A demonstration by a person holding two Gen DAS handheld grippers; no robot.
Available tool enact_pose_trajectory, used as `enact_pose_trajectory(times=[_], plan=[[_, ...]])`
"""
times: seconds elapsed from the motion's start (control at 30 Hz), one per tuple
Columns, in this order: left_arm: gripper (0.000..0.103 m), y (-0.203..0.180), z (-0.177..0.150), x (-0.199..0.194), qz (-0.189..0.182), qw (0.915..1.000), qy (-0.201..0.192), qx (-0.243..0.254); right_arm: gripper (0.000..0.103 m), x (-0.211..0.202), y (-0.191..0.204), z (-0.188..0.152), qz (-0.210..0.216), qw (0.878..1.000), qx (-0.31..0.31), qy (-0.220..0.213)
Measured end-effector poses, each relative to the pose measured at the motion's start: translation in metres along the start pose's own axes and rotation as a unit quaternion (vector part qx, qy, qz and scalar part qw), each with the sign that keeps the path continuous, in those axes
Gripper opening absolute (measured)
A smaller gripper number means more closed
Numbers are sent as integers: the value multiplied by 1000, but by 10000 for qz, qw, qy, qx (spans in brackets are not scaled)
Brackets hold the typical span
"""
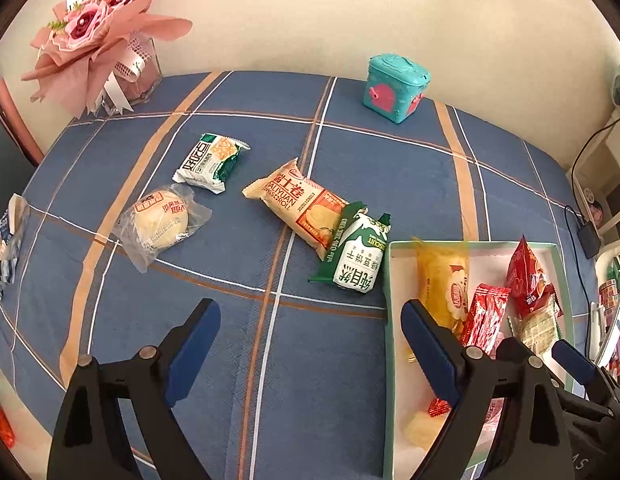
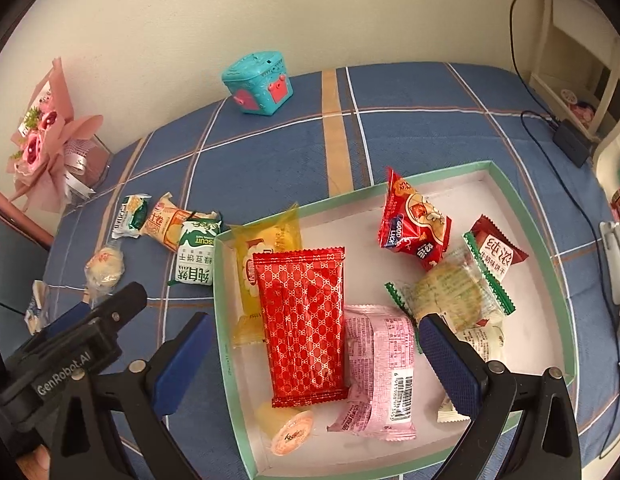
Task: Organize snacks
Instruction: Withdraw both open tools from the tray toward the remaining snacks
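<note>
Blue-padded fingers of the right gripper [image 2: 314,360] stood spread wide over the green-rimmed box [image 2: 526,216], nothing between them; under the gap lay a red patterned packet [image 2: 306,324] flat on the box floor, touching a pink wrapped cake [image 2: 382,368] on its right and overlapping a yellow packet [image 2: 270,248] on its left; a small jelly cup [image 2: 290,432] sat just below the red packet's near end. Toward the far side of the box a red "Good Luck" bag [image 2: 414,224] lay tilted; near it were a dark red biscuit packet [image 2: 498,252] and a clear green-edged packet [image 2: 454,292] holding a round cake.

Outside the box, the left gripper [image 1: 310,332] hung over the blue checked cloth [image 1: 230,360], its jaws likewise wide and empty; its right finger reached over the box's near-left corner. On the cloth a green biscuit packet [image 1: 356,256] lay just beside the box wall, overlapping one end of an orange Swiss roll packet [image 1: 298,204]; farther left sat a clear round pastry packet [image 1: 162,220] and a white-and-green packet [image 1: 210,162], apart from each other; a blue-and-white packet [image 1: 6,240] lay at the left edge. A teal toy box [image 1: 396,88] and a pink bouquet [image 1: 94,24] stood at the far side by the wall.
</note>
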State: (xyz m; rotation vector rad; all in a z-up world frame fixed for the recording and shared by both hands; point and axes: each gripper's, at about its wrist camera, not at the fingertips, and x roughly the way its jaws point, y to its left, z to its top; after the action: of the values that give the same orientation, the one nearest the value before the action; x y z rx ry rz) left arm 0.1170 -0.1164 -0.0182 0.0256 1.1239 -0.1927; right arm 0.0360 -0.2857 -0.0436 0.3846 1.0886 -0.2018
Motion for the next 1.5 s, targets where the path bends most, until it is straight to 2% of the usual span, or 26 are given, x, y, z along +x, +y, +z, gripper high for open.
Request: enact_pose_trajectory(times=[0.37,0.5,0.63,0.83,0.93,1.0,1.07,1.17,1.43,1.5], plan=[[92,29,6,1,-195,9996,38,-203,103,-3,19,0,-68,9998,-44,-208],[92,44,9,-2,-182,9995,-17,-273,102,2,29,0,-486,9984,-230,-194],[92,57,12,-5,-142,9994,-84,-306,102,10,24,0,-854,9962,115,-106],[92,81,20,1,-209,9990,-53,-379,102,17,27,2,-1106,9937,96,161],[92,94,28,4,-285,9987,-67,-421,99,13,36,6,-1059,9943,38,99],[92,102,33,3,-288,9990,-193,-295,99,9,46,10,-1014,9948,-115,25],[92,110,40,6,-166,9997,-176,-71,99,8,58,16,-1042,9941,-312,-30],[92,129,51,12,-225,9996,-143,18,99,12,73,25,-981,9936,-561,10],[92,165,77,29,-356,9991,206,28,91,45,109,58,-367,9946,-748,613],[92,165,81,36,-460,9983,328,117,84,56,116,64,-258,9937,-749,789]])
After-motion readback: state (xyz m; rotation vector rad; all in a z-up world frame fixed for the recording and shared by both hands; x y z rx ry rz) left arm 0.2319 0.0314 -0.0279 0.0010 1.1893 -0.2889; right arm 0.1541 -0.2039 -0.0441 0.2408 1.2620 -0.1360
